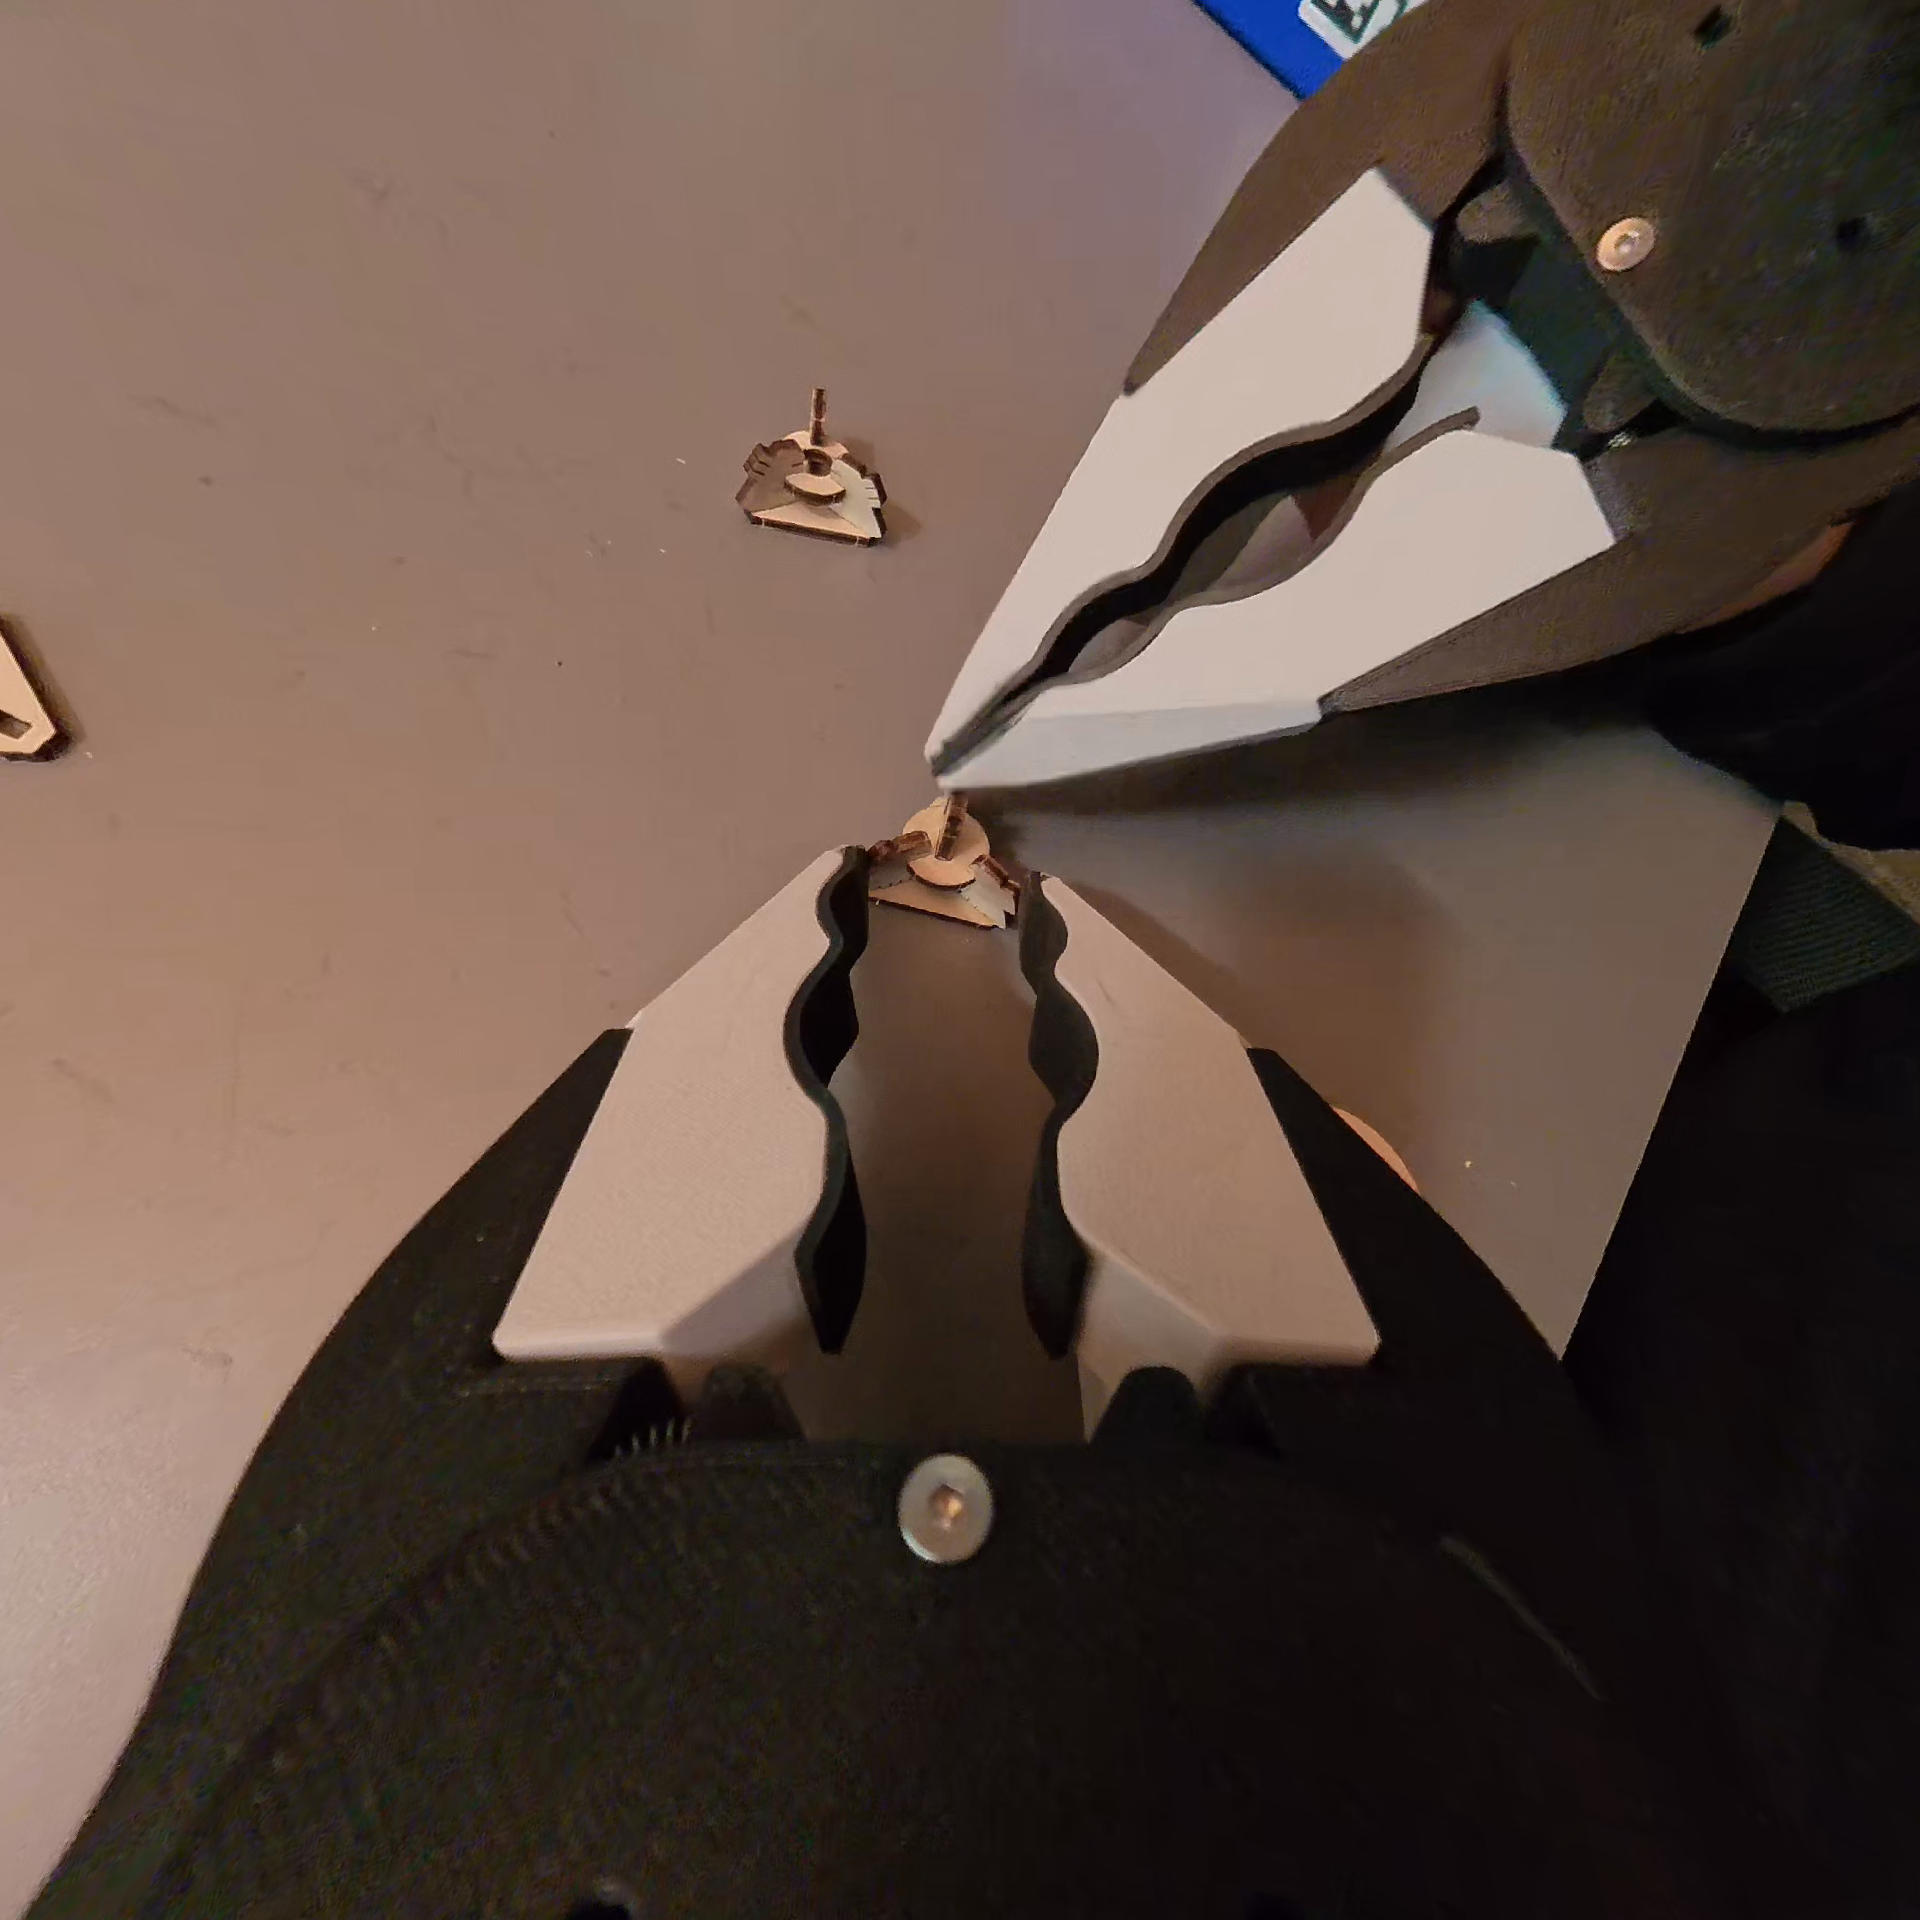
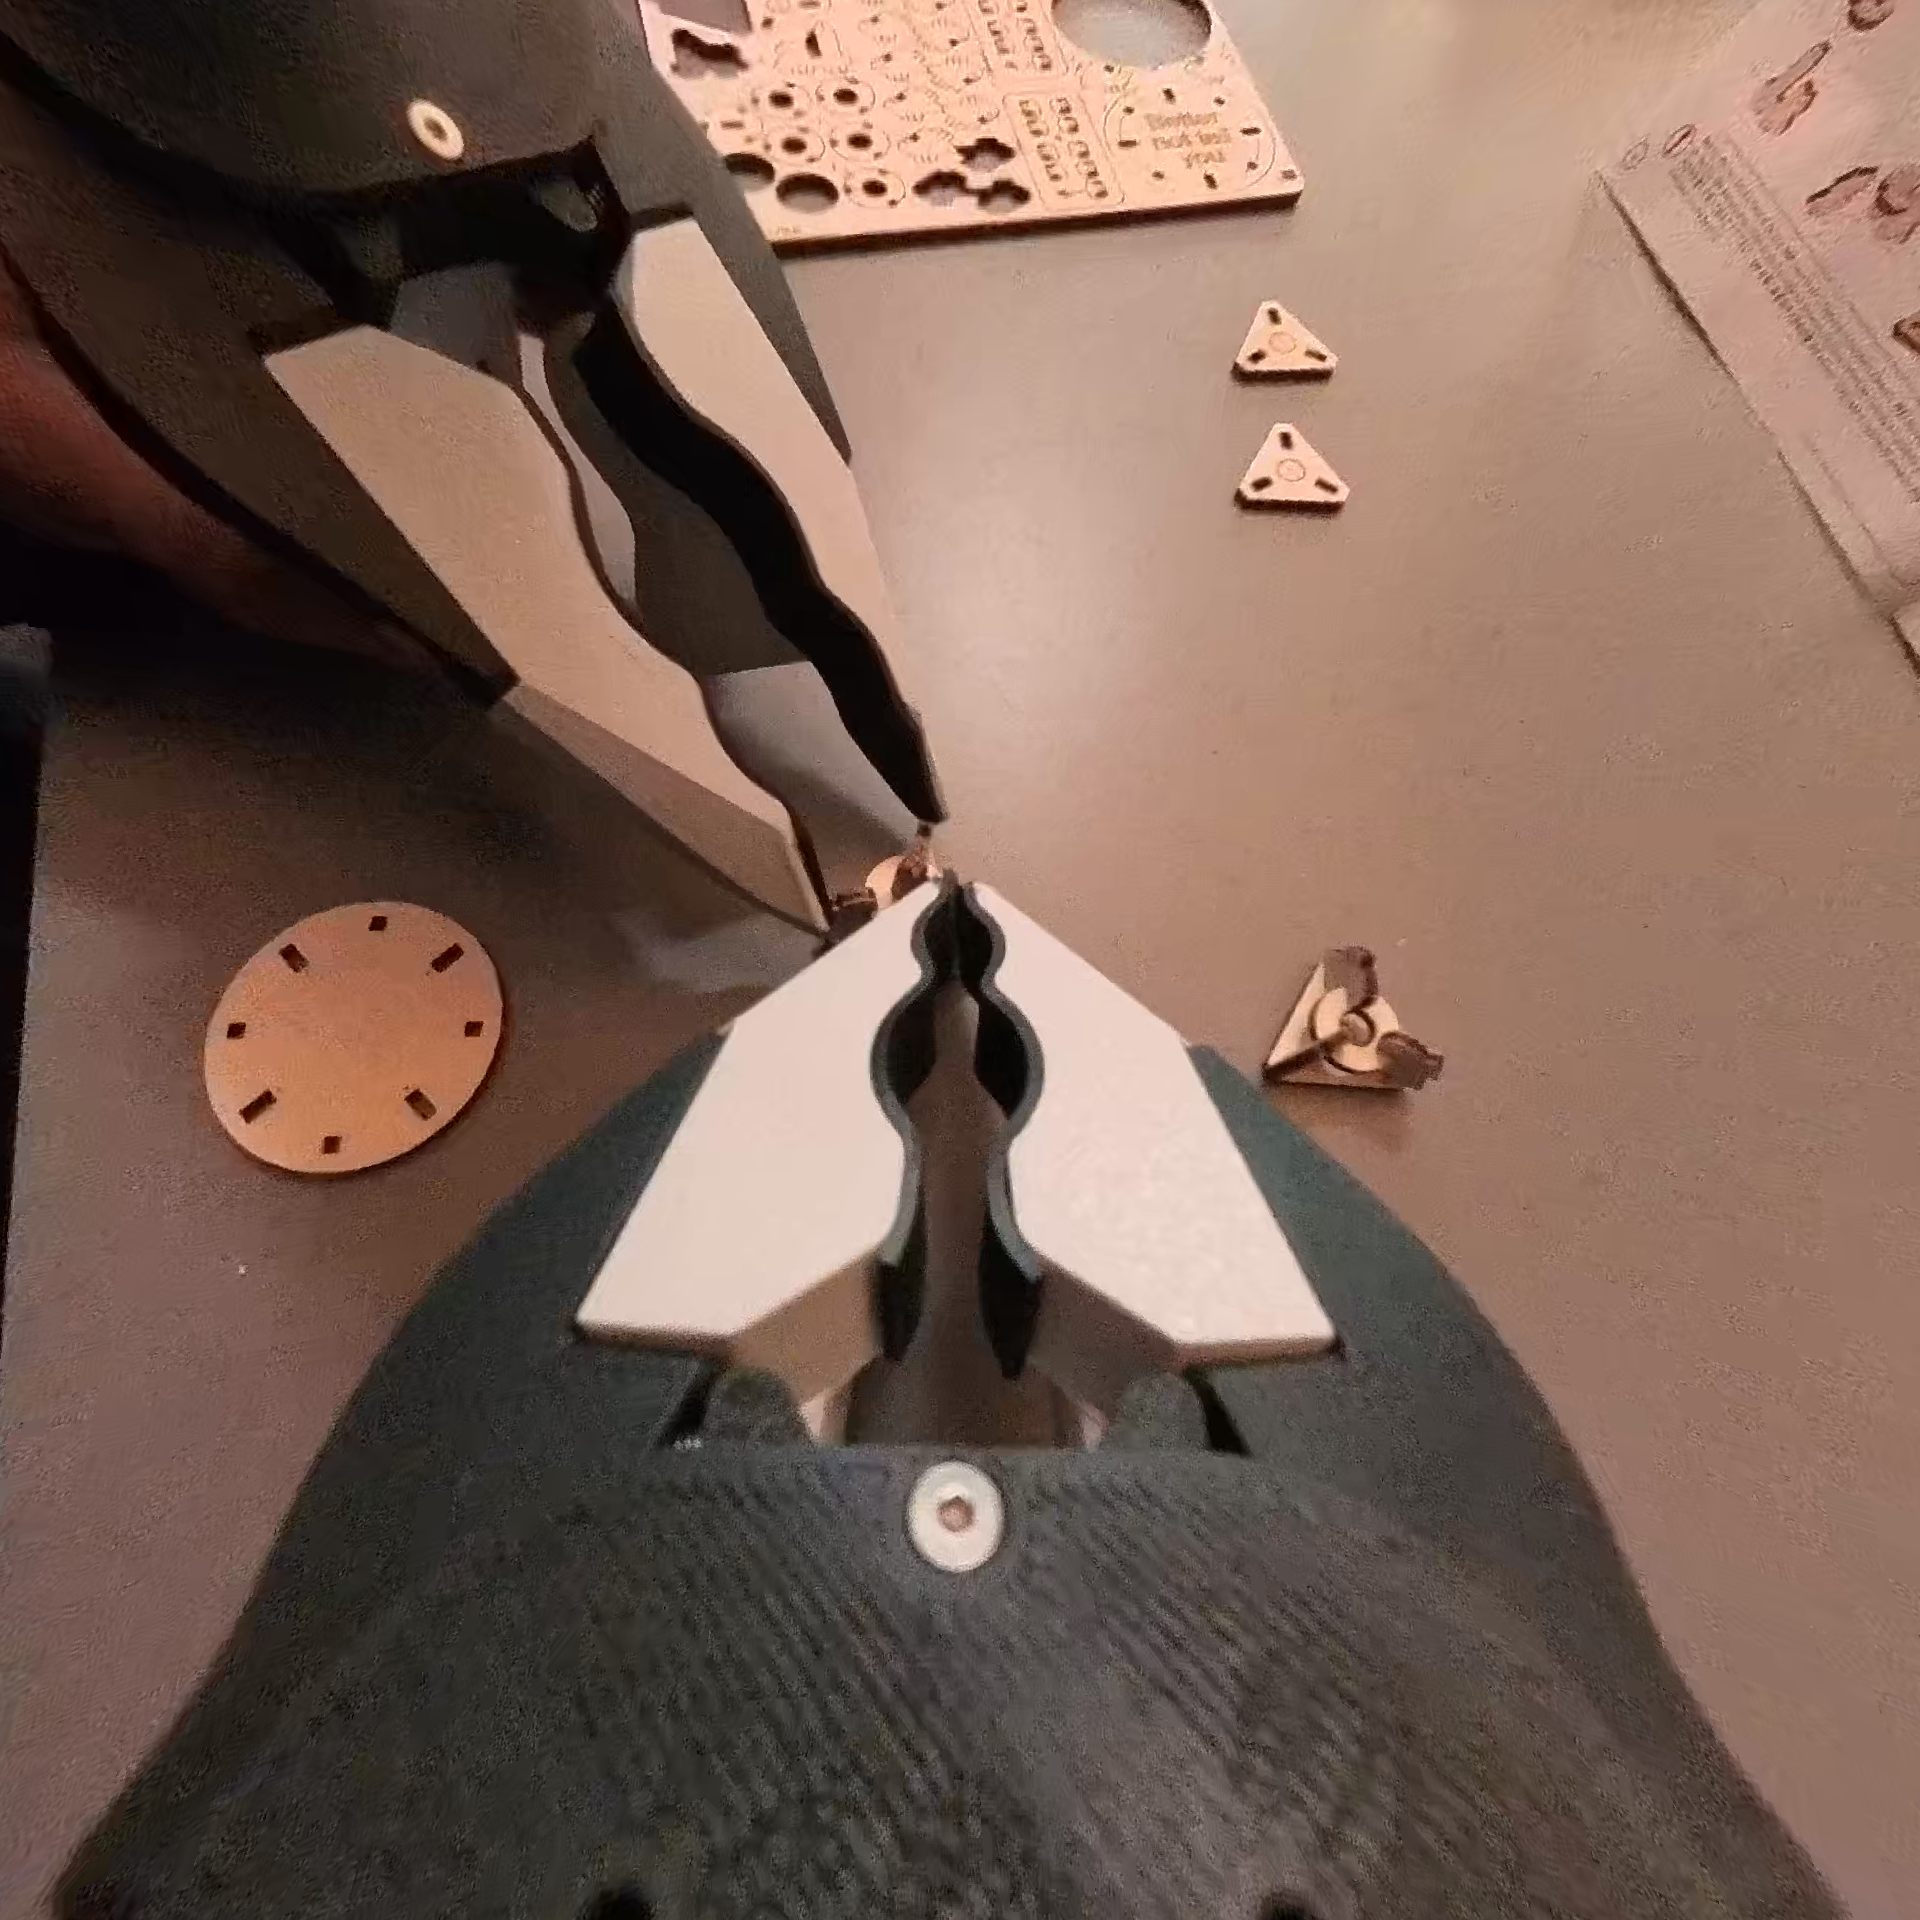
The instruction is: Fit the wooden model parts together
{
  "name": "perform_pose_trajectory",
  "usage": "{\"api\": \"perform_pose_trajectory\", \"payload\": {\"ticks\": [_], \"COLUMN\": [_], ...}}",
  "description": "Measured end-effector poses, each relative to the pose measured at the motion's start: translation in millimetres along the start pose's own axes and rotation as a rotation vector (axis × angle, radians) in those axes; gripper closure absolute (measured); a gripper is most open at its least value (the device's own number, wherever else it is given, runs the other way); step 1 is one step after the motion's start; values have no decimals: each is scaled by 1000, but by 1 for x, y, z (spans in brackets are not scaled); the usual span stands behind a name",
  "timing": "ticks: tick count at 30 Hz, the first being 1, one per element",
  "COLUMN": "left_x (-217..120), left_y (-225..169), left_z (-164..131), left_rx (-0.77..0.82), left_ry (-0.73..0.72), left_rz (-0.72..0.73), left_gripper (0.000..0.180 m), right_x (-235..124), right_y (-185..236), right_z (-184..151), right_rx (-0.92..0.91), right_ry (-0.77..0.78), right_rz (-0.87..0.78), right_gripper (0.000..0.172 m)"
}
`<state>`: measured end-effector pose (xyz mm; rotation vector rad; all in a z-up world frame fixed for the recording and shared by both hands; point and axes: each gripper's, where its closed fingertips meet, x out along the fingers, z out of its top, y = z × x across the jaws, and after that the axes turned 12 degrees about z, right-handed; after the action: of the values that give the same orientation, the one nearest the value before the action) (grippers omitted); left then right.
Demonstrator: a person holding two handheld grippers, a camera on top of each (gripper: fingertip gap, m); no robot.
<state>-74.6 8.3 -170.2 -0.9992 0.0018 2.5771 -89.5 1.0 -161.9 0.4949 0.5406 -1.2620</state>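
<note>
Left tongs (image 1: pixel 940 883) clamp wooden triangle assembly (image 1: pixel 935 878); right tongs (image 2: pixel 954 891) clenched at its peg.

The right claw (image 2: pixel 951 894) hides most of the small wooden assembly (image 2: pixel 891 878); a wooden piece (image 1: pixel 21 696) is cut off at the frame edge.

Table surface (image 1: pixel 416 260) a flat grey-brown, faintly scuffed. Both grippers share one scheme: black textured bodies, pale grey-white finger blocks, black wavy-edged pads, a silver screw at the centre; seen on the left gripper (image 1: pixel 940 883) and the right gripper (image 2: pixel 956 894). Small wooden triangular assembly (image 1: pixel 935 878) pale tan with darker brown scorched edges; a second assembly (image 1: pixel 812 488) the same tan and brown. Wooden disc (image 2: pixel 353 1039) light tan with dark rectangular slots near its rim. Two flat triangles (image 2: pixel 1288 405) pale wood with dark cut-outs. Wooden sheet (image 2: pixel 997 114) light tan, patterned with round and shaped holes. Paper sheet (image 2: pixel 1787 343) greyish with dark print. A blue patch (image 1: pixel 1262 42) at the top edge.
</note>
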Motion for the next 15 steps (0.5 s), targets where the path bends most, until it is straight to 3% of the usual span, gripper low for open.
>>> {"api": "perform_pose_trajectory", "payload": {"ticks": [5,15], "left_x": [0,0], "left_y": [0,1], "left_z": [0,0], "left_rx": [6,-2], "left_ry": [-1,-2], "left_rz": [6,9], "left_gripper": [151,151], "right_x": [-13,-5], "right_y": [-2,1], "right_z": [13,1], "right_rx": [-40,-40], "right_ry": [-67,-3], "right_rz": [-48,-35], "right_gripper": [172,172]}}
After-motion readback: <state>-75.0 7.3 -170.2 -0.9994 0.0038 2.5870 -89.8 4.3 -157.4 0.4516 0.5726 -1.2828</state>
